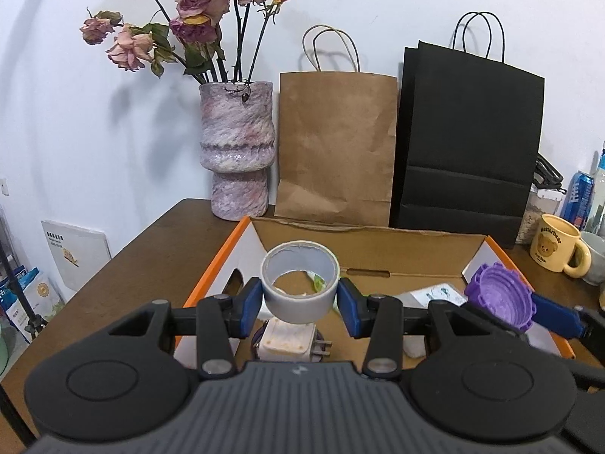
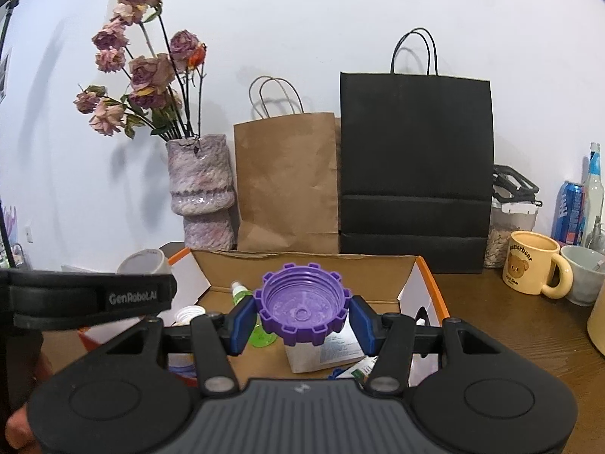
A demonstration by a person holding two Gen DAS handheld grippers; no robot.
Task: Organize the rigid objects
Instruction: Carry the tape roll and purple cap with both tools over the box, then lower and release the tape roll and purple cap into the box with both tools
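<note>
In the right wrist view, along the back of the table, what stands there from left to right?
Vase of dried roses → brown paper bag → black paper bag → clear jar with a black lid → blue can → clear bottle.

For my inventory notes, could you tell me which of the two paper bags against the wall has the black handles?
The black paper bag, standing right of the brown paper bag, whose handles are pale.
</note>
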